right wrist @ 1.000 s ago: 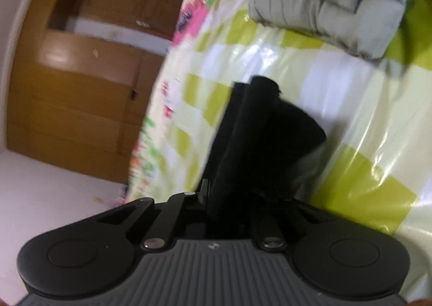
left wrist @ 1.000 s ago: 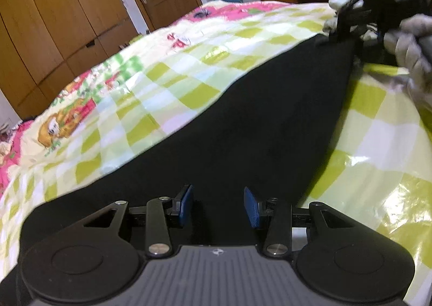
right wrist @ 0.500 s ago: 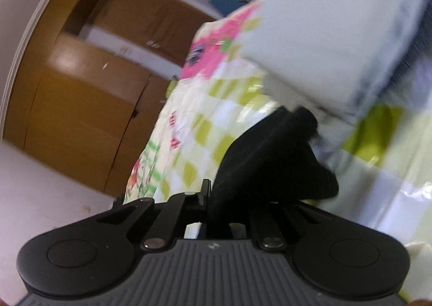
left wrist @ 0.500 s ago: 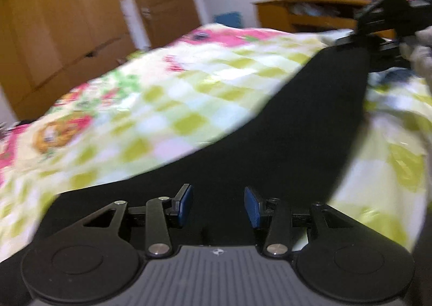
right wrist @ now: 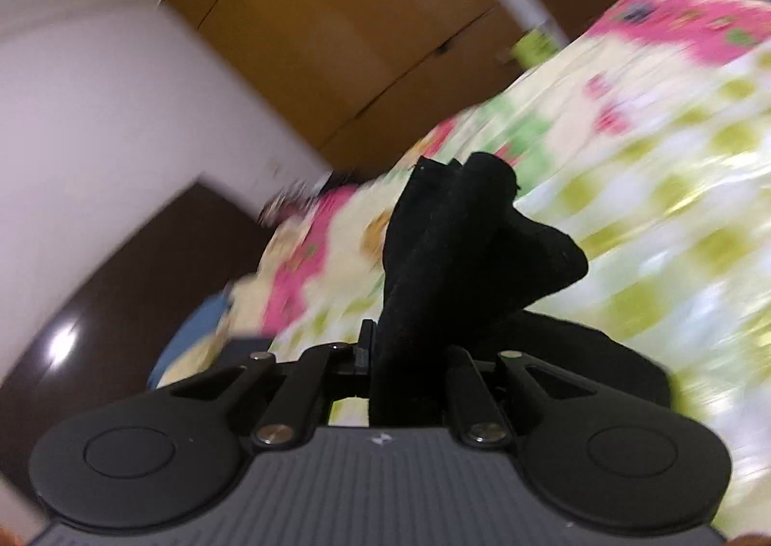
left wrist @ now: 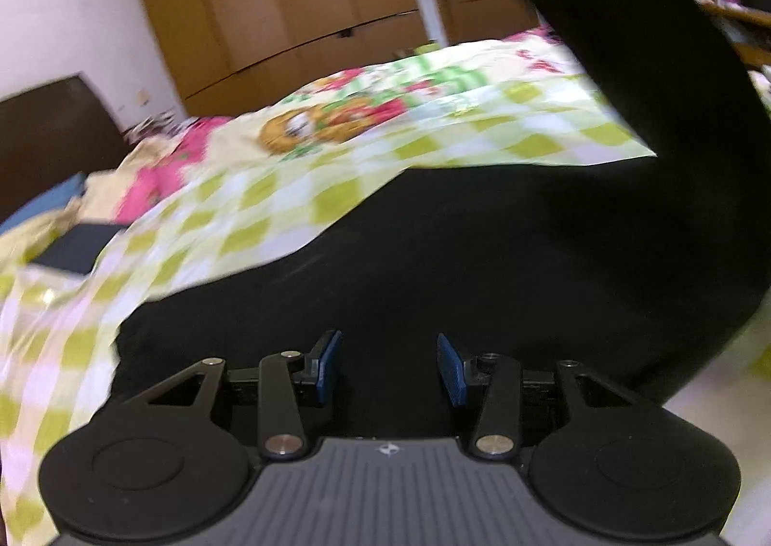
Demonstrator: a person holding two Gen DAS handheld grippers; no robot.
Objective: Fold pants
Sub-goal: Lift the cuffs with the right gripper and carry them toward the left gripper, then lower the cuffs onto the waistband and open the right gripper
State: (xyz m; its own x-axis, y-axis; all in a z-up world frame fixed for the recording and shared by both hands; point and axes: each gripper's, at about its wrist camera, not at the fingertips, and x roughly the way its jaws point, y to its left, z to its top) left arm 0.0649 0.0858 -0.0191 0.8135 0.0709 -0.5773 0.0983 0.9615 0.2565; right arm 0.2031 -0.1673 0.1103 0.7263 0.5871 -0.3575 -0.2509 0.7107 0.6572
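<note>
The black pants [left wrist: 482, 247] lie across the green-checked bedspread [left wrist: 270, 208]. One end rises in a raised band [left wrist: 641, 40] toward the upper right of the left wrist view. My left gripper [left wrist: 389, 367] is open, blue pads apart, low over the near part of the pants and holding nothing. My right gripper [right wrist: 409, 353] is shut on a bunched end of the pants [right wrist: 458, 228], held up above the bed. Both views are blurred by motion.
Wooden wardrobes [left wrist: 299, 1] stand behind the bed. A dark headboard [left wrist: 53, 136] is at the left, and it also shows in the right wrist view [right wrist: 120, 286]. A dark flat object [left wrist: 77, 247] lies on the bedspread at the left. A floral quilt part [left wrist: 337, 122] lies beyond.
My right gripper has swung the gripped end of the pants up and over, toward the headboard side. The left view has turned left. The left gripper has stayed open.
</note>
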